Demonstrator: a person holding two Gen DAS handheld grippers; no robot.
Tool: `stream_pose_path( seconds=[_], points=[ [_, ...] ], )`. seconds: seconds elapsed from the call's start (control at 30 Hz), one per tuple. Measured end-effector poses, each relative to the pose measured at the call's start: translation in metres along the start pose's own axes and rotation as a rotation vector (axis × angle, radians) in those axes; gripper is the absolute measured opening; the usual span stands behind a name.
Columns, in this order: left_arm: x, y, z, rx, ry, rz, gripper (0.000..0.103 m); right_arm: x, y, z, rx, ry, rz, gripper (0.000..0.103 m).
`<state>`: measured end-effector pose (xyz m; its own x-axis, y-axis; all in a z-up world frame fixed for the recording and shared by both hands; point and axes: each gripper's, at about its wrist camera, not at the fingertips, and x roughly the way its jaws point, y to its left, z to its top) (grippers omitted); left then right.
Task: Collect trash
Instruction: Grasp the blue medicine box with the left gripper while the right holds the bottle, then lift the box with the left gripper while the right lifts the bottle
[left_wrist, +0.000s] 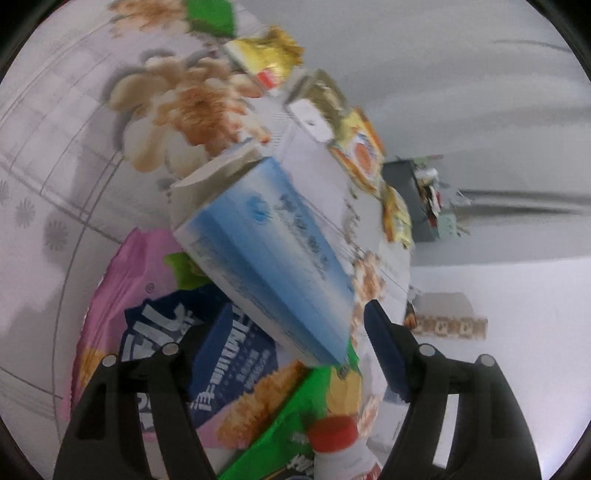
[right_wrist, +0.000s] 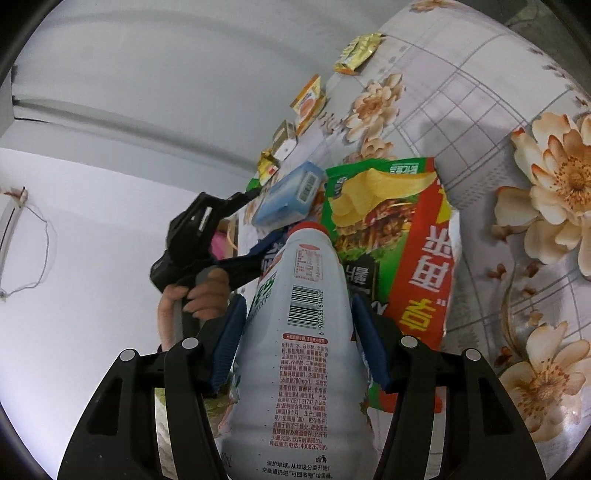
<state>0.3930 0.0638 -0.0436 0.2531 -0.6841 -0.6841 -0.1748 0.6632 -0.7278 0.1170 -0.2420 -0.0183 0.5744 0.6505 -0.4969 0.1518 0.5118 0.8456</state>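
A light blue carton (left_wrist: 266, 251) lies tilted on a pile of wrappers, its lower end between the fingers of my left gripper (left_wrist: 295, 314). The jaws stand wide and the pads do not press on it. From the right wrist view the left gripper (right_wrist: 258, 225) is open beside the carton (right_wrist: 291, 195), with a hand (right_wrist: 203, 291) on its handle. My right gripper (right_wrist: 299, 302) is shut on a white bottle (right_wrist: 299, 332) with a red cap, which also shows in the left view as the bottle (left_wrist: 332, 435). Under it lies a green chips bag (right_wrist: 376, 206).
A flowered tablecloth (right_wrist: 480, 110) covers the table. A pink bag (left_wrist: 122, 280) and a navy wrapper (left_wrist: 159, 332) lie in the pile. Along the table edge are a gold wrapper (right_wrist: 358, 53), an orange-yellow box (right_wrist: 308, 99) and a small white box (right_wrist: 284, 142). A dark bin (left_wrist: 406, 199) stands beyond.
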Motion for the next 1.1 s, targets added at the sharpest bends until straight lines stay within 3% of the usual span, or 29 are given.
stream_pose_path(
  seconds=[0.2,0.33,0.6,0.87,1.1],
  points=[
    [-0.001,0.009,-0.002,-0.049,-0.076,-0.024,0.066,-0.003,-0.007,-0.001,0.013,0.003,0.024,0.055],
    [0.001,0.017,-0.003,-0.089,-0.101,-0.027,0.05,-0.001,-0.011,-0.006,0.014,0.011,0.027,0.055],
    [-0.015,0.022,-0.012,-0.065,-0.18,-0.034,0.041,0.001,0.0,-0.019,-0.092,0.015,-0.069,0.055],
    [-0.048,-0.002,-0.03,0.102,-0.238,-0.018,0.035,0.01,0.005,-0.025,-0.204,0.017,-0.187,0.055],
    [-0.106,-0.024,-0.076,0.373,-0.206,0.025,0.032,0.008,0.003,-0.031,-0.224,0.01,-0.216,0.055]
  ],
)
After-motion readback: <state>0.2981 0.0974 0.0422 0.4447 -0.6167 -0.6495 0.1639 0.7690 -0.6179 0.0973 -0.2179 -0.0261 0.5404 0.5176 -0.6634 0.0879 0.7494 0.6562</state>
